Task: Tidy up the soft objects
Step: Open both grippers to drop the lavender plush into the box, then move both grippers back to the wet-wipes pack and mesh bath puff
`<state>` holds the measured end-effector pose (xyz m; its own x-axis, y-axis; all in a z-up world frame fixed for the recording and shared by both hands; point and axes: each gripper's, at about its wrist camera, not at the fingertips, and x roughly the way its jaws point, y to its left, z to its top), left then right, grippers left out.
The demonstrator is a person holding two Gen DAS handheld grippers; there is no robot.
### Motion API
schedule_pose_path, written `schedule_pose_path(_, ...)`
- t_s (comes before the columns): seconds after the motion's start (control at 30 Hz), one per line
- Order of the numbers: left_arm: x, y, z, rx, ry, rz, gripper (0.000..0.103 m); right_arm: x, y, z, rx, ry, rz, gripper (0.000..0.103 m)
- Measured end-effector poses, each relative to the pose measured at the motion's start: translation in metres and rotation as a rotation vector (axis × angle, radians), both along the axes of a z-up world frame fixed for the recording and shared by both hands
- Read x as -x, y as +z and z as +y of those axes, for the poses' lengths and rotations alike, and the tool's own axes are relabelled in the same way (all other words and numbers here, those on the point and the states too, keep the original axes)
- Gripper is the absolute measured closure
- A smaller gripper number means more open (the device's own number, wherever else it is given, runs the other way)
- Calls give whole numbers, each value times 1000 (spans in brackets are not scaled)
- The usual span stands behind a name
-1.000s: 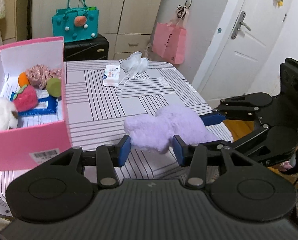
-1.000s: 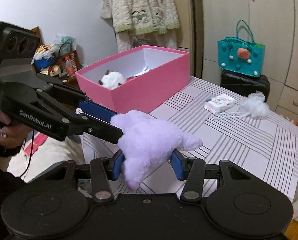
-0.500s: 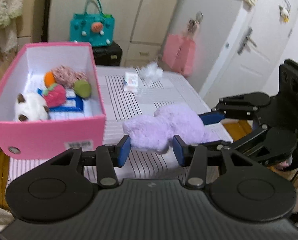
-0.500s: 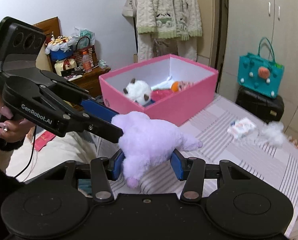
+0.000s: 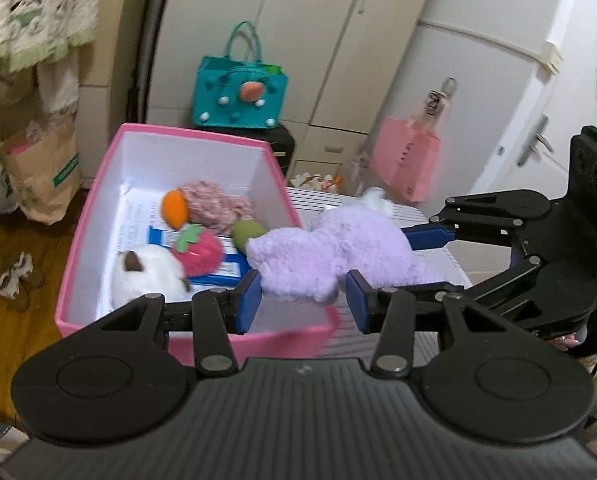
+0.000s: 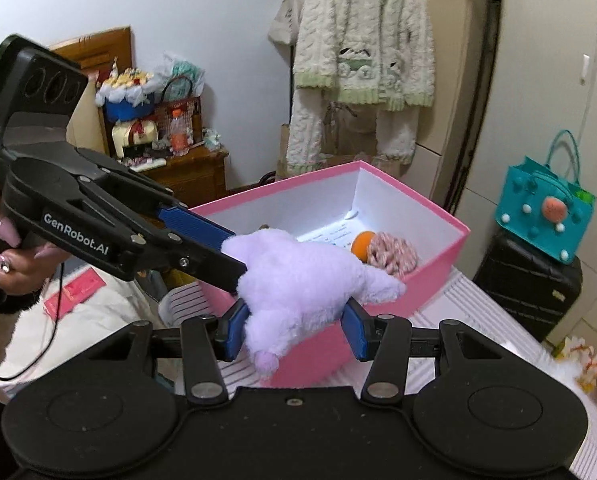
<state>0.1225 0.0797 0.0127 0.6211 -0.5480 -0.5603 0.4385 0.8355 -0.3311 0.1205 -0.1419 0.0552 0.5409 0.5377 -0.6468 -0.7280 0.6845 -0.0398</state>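
a: purple plush [image 5: 338, 248] is in the air, both grippers clamped on it. it hangs over the near right corner of the pink box [image 5: 86, 216], its left lobe already inside the rim line, the rest over the striped table [image 5: 438, 258].

b: axis?

a: long axis runs roughly left-right in the left wrist view, box to the left of it. left gripper [image 5: 302, 300] pinches the near edge, right gripper [image 6: 294, 326] pinches the far-right end. so the drop needs a shift left, toward the box middle. left hand is nearer the box.

b: grip solid?

a: looks like it. pads sink into the fur on both. judgement only, soft fur hides the real contact.

b: what's in the box?

a: white plush [image 5: 146, 276], strawberry [image 5: 198, 250], orange ball [image 5: 175, 208], pink yarn thing [image 5: 214, 204], green ball [image 5: 246, 234], blue packet [image 5: 218, 270] under them. free floor space is hard to read.

b: blind spots?

a: plush underside hidden. left view is motion-blurred, box front wall partly behind the left gripper's own fingers. plush covers the near half of the box in the right view.
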Motion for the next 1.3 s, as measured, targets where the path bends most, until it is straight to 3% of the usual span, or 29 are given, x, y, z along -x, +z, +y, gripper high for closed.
schedule_pose_path(0.33, -69, -51, 24, 61, 43, 270, 59, -66, -27, 40, 173, 74, 145, 48)
schedule_pose_path(0.5, -86, -54, 14, -23, 7, 332, 57, -78, -28, 49, 260, 126, 159, 48)
schedule_pose_path(0.67, -81, -50, 18, -84, 24, 291, 54, -91, -38, 63, 333, 143, 175, 48)
schedule_pose_path(0.83, -73, -46, 29, -43, 52, 254, 46, -97, -47, 69, 352, 134, 182, 48)
schedule_pose_path(0.97, -64, -40, 29, -61, 74, 200, 45, -100, -41, 62, 268, 120, 208, 46)
schedule_pose_path(1.3, -40, -15, 24, -129, 75, 73, 39, -65, -3, 19, 67, 9, 153, 45)
